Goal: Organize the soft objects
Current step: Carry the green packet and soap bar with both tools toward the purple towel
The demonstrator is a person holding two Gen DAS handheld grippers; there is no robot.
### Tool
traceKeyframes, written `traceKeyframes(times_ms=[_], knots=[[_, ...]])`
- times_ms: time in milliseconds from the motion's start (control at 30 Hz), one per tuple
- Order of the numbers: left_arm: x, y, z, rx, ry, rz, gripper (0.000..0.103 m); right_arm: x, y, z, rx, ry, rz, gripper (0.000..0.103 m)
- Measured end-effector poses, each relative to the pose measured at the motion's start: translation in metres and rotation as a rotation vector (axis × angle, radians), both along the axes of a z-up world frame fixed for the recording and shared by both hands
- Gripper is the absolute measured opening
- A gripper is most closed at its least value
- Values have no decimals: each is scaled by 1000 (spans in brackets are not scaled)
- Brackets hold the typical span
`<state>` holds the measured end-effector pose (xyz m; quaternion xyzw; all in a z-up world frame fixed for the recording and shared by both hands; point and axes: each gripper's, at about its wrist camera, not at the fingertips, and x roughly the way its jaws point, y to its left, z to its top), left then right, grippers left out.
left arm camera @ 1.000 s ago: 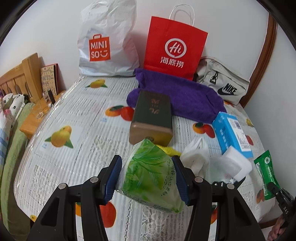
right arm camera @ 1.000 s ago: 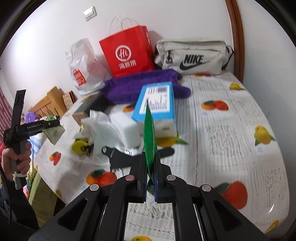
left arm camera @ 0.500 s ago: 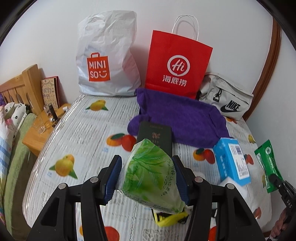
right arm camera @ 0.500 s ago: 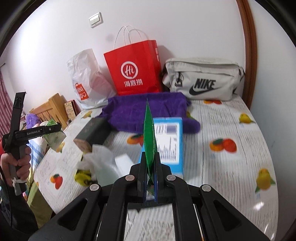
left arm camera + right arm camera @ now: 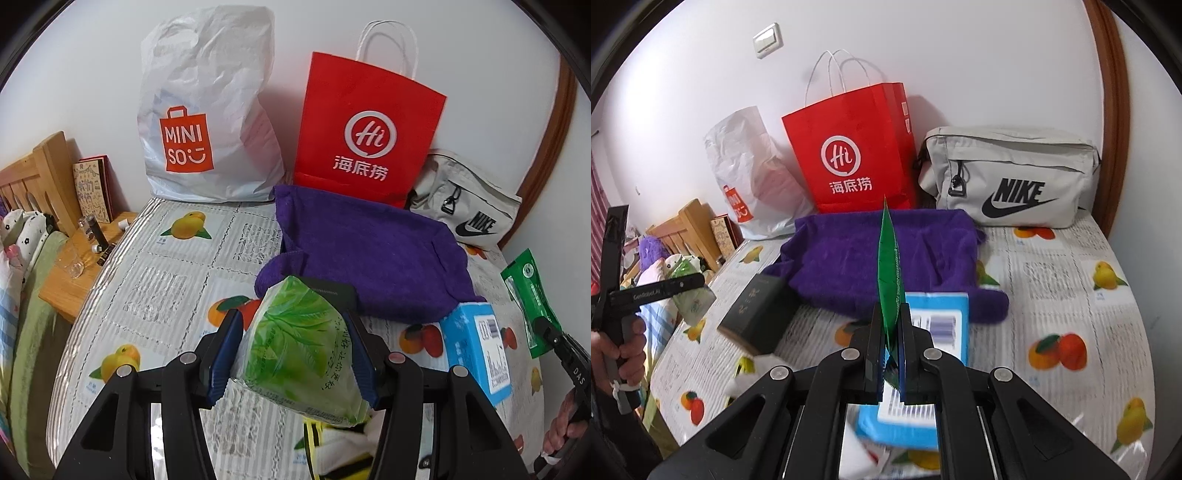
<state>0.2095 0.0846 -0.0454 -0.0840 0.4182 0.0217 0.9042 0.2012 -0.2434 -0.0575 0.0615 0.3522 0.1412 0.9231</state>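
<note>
My left gripper [image 5: 293, 325] is shut on a soft green leaf-print tissue pack [image 5: 299, 358], held above the fruit-print tablecloth [image 5: 177, 280]. In the right wrist view the same gripper [image 5: 670, 286] shows at the far left in a hand, with the pack [image 5: 692, 301] hanging from it. My right gripper [image 5: 889, 314] is shut on a thin dark green packet [image 5: 888, 258], seen edge-on and pointing up. From the left wrist view that packet [image 5: 528, 295] appears flat at the right edge. A purple towel [image 5: 369, 258] lies crumpled ahead of both grippers.
A white Miniso bag [image 5: 207, 125], a red paper bag [image 5: 365, 136] and a grey Nike bag [image 5: 1008, 177] stand along the back wall. A blue box [image 5: 938, 325] and a dark box [image 5: 753, 314] lie near the towel. A wooden bedside stand [image 5: 81, 266] is on the left.
Both grippers have risen and moved toward the back wall, each carrying its pack. The bags and towel look nearer; the white tissues and dark box have slipped below the fingers.
</note>
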Motion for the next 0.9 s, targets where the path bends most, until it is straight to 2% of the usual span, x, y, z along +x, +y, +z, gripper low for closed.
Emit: traceKeyframes(times_ms=[233, 533, 900], knots=[[37, 3, -9, -11, 25, 8, 53, 53, 6, -15, -10, 38, 1, 5], [97, -5, -28, -41, 82, -34, 53, 110, 9, -32, -9, 83, 3, 5], [178, -30, -51, -35, 140, -92, 53, 161, 11, -60, -37, 176, 37, 5]])
